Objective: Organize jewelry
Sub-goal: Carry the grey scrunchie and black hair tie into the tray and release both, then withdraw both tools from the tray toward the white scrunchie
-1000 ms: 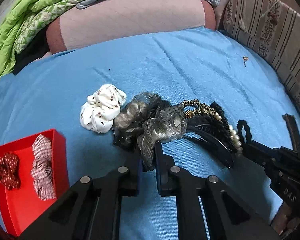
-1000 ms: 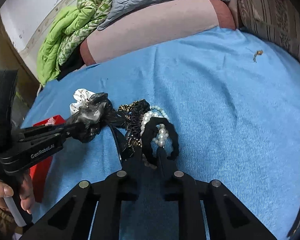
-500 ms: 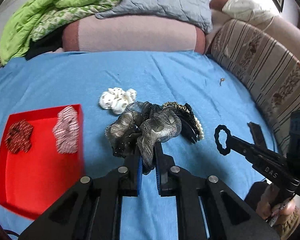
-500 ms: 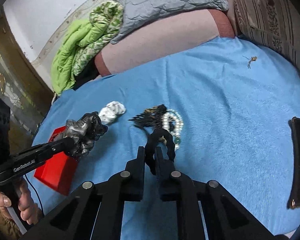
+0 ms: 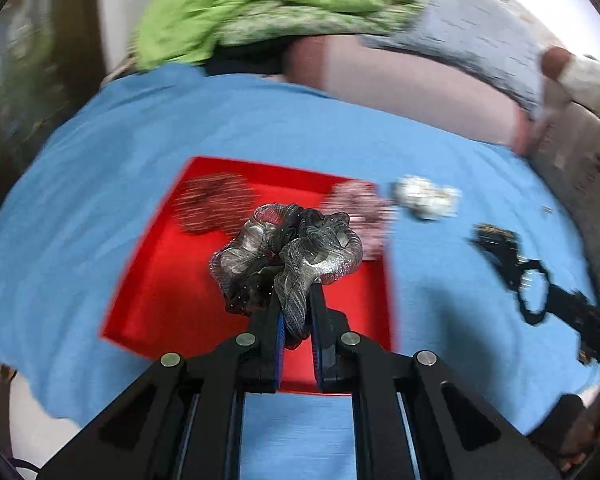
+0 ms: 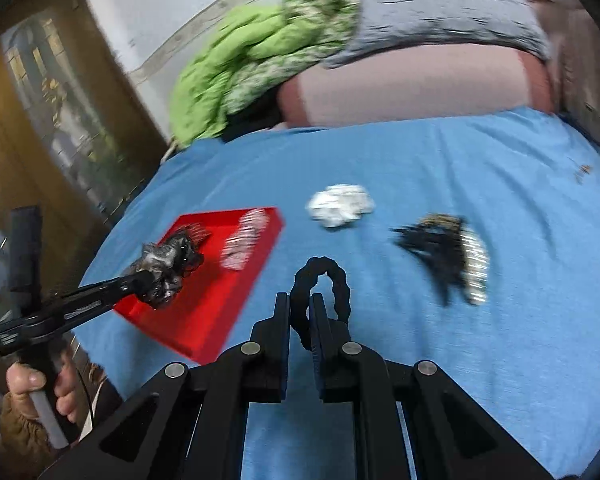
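I am carrying the grey scrunchie (image 5: pixel 286 258) above the red tray (image 5: pixel 152 292), left gripper (image 5: pixel 296 312) fingers clamped on it. The right gripper (image 6: pixel 300 312) fingers are pinching the black hair tie (image 6: pixel 320 280) over the blue bed (image 6: pixel 460 152). Two scrunchies are lying in the tray already. One white scrunchie (image 6: pixel 340 204) and one dark pile (image 6: pixel 444 252) are waiting.

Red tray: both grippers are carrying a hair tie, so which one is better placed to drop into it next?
Left. The left gripper, shut on the grey scrunchie, is over the red tray. The right gripper, shut on the black hair tie, is over blue cloth beside it.
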### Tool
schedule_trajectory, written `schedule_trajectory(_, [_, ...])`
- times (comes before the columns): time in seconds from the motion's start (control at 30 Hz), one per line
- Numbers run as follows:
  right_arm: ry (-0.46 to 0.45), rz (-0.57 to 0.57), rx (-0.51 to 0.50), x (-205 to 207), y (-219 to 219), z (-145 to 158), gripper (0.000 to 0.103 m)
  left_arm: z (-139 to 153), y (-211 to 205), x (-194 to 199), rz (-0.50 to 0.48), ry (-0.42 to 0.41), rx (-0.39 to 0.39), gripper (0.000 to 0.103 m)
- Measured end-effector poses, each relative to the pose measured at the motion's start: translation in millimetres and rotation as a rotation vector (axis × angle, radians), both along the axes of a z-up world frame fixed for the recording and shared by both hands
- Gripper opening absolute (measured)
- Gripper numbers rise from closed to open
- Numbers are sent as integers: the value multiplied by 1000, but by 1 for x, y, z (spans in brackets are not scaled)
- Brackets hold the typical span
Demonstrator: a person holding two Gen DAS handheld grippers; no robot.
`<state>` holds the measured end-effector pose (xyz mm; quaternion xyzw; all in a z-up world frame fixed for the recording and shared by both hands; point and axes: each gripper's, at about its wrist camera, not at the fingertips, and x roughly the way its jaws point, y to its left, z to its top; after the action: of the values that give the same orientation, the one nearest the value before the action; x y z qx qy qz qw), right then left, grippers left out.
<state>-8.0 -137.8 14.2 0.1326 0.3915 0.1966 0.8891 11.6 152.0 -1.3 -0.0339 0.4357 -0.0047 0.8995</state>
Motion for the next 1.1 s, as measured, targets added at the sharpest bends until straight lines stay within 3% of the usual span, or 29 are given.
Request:
schedule_trajectory(0.13, [-11,108,-21,9,51,6,11,-10,37,3,97,23,44,10])
schedule_trajectory(0.27, [-1,192,-51,19,96,0,11,-23,62,6,149,53,29,11])
schedule_trajectory(0.57, [102,296,-140,43,170,-47,11,-42,85,4,175,68,28,15])
schedule_trajectory(0.77, [128,334,-167,41,188,-58,11,-39,91,0,179,48,30,27])
schedule_trajectory(0.9, [140,331,-156,39,190,-57,13,-28,93,-6,197,19,19,46])
schedule_trajectory(1.1, [116,276,-121,28,168,-39,39,-3,87,-18,202,-31,29,51])
